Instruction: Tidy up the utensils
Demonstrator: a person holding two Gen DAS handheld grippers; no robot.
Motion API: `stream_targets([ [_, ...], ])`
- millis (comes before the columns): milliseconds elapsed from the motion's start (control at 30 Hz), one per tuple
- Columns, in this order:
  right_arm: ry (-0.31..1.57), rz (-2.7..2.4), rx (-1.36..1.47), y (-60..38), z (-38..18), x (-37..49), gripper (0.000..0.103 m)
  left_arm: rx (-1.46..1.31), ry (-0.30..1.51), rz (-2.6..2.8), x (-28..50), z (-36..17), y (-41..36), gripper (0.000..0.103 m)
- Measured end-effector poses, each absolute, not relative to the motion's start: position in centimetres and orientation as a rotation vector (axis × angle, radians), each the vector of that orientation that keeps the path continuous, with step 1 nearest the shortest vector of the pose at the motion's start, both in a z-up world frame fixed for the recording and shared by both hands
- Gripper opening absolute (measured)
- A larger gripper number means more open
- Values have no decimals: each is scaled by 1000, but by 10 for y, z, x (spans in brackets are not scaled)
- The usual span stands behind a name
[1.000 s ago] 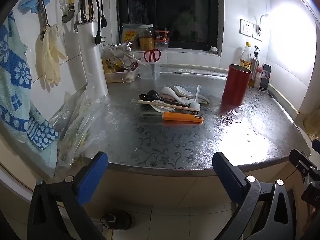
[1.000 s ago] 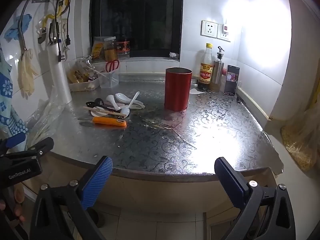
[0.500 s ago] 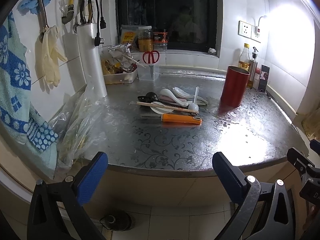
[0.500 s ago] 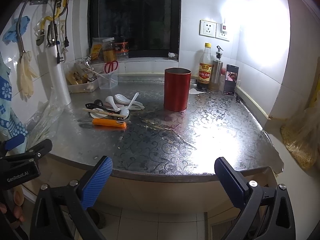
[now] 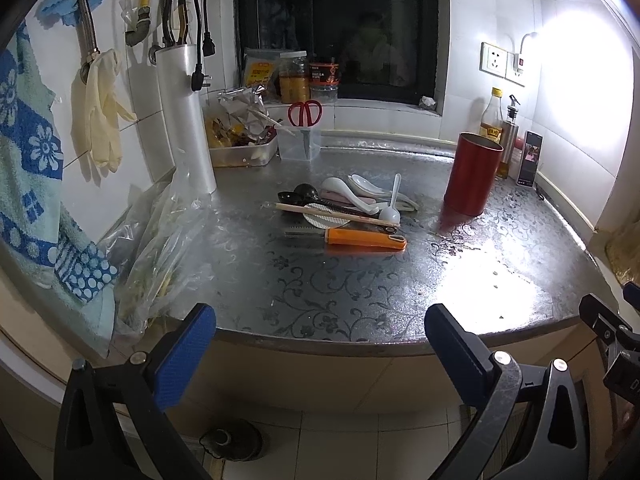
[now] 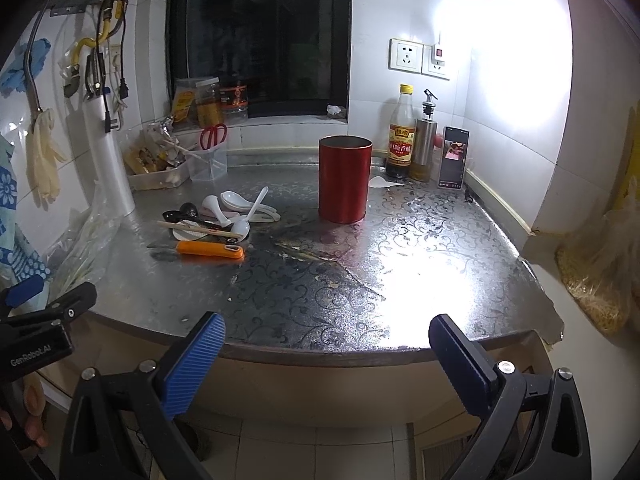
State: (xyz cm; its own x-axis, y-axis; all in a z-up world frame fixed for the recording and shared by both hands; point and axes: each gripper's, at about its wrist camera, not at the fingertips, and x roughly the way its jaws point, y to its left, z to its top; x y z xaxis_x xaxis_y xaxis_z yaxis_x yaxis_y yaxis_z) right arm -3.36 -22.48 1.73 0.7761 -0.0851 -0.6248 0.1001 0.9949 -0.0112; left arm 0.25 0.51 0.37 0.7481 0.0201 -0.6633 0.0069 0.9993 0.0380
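Both the left gripper (image 5: 320, 336) and the right gripper (image 6: 326, 344) are hanging off the counter's front edge, jaws spread wide, gripping nothing. The tall red metal cylinder (image 6: 345, 178) is standing upright on the patterned steel counter (image 6: 420, 264); what it holds I cannot tell. The loose utensil heap (image 5: 348, 210), with white spoons, chopsticks and an orange-handled peeler (image 5: 362, 237), is lying just left of it. Red-handled scissors (image 5: 305, 114) are sitting in a clear plastic box (image 5: 300, 146). "GenRobot.AI" is showing on the left gripper's body.
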Motion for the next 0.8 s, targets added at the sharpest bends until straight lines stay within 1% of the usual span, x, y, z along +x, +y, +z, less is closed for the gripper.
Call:
stream_targets([
  [800, 677, -110, 24, -223, 16, -33, 103, 19, 713, 8, 4, 3, 11, 103],
])
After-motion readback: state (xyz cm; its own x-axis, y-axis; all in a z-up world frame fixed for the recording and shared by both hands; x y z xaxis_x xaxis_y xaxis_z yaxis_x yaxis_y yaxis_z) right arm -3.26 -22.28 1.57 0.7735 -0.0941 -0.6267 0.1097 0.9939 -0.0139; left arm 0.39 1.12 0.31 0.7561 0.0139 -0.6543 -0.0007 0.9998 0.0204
